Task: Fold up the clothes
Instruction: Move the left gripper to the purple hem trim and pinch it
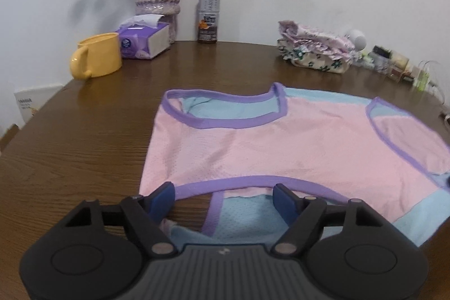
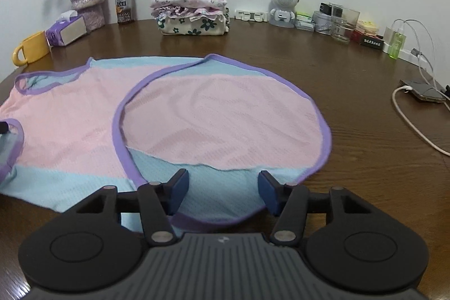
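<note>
The pink and blue vest [image 1: 281, 148] lies flat on the counter [image 1: 84, 145], directly ahead of both tools. The left tool [image 1: 222, 198] is spread apart over the near purple armhole edge; the right tool [image 2: 223, 187] is spread apart over the blue hem area, gripping nothing. For a clean fold, seat each tool on the near edge, close fully on both layers, then lift evenly. Whether the fingertips touch the cloth cannot be told. Each tool body hides the nearest edge of the vest. A stack of folded clothes [image 2: 192, 14] sits well beyond.
</note>
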